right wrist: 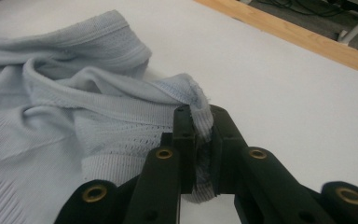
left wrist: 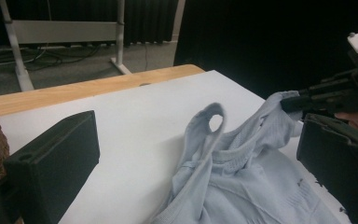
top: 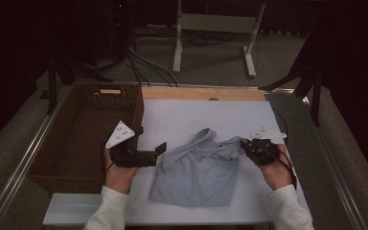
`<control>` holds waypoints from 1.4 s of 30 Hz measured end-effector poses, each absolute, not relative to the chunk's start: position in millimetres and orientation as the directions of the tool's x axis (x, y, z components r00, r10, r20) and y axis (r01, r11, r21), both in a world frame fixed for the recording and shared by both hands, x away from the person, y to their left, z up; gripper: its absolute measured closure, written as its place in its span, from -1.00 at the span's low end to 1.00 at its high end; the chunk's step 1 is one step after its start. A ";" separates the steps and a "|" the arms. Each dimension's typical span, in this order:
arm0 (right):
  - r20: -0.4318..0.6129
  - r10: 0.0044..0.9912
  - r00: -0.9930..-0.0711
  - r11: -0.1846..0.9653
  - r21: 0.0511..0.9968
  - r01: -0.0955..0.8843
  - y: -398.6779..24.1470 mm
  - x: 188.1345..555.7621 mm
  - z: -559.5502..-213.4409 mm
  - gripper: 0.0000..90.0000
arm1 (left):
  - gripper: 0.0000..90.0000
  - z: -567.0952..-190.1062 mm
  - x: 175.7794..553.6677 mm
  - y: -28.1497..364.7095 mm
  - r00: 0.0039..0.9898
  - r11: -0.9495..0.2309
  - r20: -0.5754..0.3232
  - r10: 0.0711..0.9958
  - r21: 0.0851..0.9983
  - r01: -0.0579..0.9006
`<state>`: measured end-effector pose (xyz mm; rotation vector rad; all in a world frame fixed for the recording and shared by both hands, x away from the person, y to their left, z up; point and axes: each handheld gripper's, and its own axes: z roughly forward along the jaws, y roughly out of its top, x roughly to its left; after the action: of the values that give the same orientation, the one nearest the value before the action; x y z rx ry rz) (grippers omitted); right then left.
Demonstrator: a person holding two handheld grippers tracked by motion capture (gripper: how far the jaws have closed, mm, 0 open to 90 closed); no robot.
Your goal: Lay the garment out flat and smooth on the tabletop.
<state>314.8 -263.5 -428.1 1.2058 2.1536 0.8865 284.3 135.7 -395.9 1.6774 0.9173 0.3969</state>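
right gripper (right wrist: 200, 135) has its jaws pressed together on a fold of the pale blue garment (top: 199, 167), pinching the hemmed edge tight, and in the high view that same right gripper (top: 249, 143) sits at the garment's right corner, cloth pulled up off the white tabletop (top: 182, 115) toward it. the garment itself lies crumpled in the middle of the tabletop, lower part spread flat toward the person, upper part bunched, one strap loop (left wrist: 213, 122) standing up in an arch. over on the other side, the left gripper (top: 159, 149) hovers just beside the garment's left edge, jaws spread wide with nothing between them; the left gripper view looks out between its two black jaws at the cloth (left wrist: 242, 177) and at the right gripper (left wrist: 307, 100) biting the fabric beyond. a woven brown basket (top: 84, 139) stands at the left of the tabletop, touching its edge. a strip of bare wood (top: 201, 93) runs along the far side. no brand, label or writing can be read on the garment, the grippers or the basket; the ribbed knit and rows of small holes in the cloth are plain to see up close.
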 end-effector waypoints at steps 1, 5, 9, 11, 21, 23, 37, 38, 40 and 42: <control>-0.117 0.873 -0.473 0.392 0.747 0.538 -263.5 314.8 -428.1 0.84 | -1.00 -395.9 284.3 135.7 0.640 -0.070 -0.196 0.743 0.928 0.365; -0.121 0.884 -0.451 0.380 0.748 0.544 -265.7 325.2 -432.2 0.84 | -1.00 -395.9 284.3 135.7 0.641 -0.070 -0.196 0.742 0.928 0.365; -0.125 0.905 -0.406 0.353 0.753 0.555 -270.8 335.2 -434.9 0.84 | -1.00 -395.8 284.4 136.4 0.640 -0.068 -0.197 0.743 0.928 0.366; -0.117 0.918 -0.378 0.329 0.756 0.566 -273.0 338.4 -437.0 0.84 | -1.00 -395.9 284.5 136.4 0.640 -0.068 -0.198 0.743 0.928 0.366; -0.093 0.923 -0.373 0.308 0.759 0.573 -275.1 335.1 -444.2 -0.12 | -1.00 -396.9 284.9 135.3 0.641 -0.066 -0.202 0.741 0.927 0.368; -0.098 0.925 -0.368 0.304 0.771 0.559 -275.1 330.2 -440.7 -0.30 | -1.00 -397.2 285.0 134.9 0.642 -0.071 -0.199 0.740 0.927 0.369; -0.058 0.913 -0.403 0.268 0.830 0.489 -272.7 293.1 -423.8 -0.49 | -1.00 -398.6 285.0 132.9 0.645 -0.071 -0.201 0.737 0.926 0.370; -0.045 0.912 -0.408 0.260 0.831 0.491 -272.6 287.5 -426.5 -0.49 | -1.00 -398.6 284.9 133.2 0.647 -0.067 -0.203 0.735 0.927 0.368; -0.036 0.910 -0.412 0.256 0.832 0.493 -272.5 285.0 -428.1 -0.49 | -1.00 -398.6 284.9 133.1 0.646 -0.067 -0.203 0.736 0.928 0.367; -0.029 0.907 -0.420 0.257 0.829 0.497 -271.9 280.2 -431.6 -0.49 | -1.00 -398.5 284.7 132.9 0.649 -0.066 -0.202 0.733 0.929 0.364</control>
<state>280.2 -271.9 -431.6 1.2693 2.0205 1.0513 284.7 132.9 -398.5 1.6739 0.9075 0.3851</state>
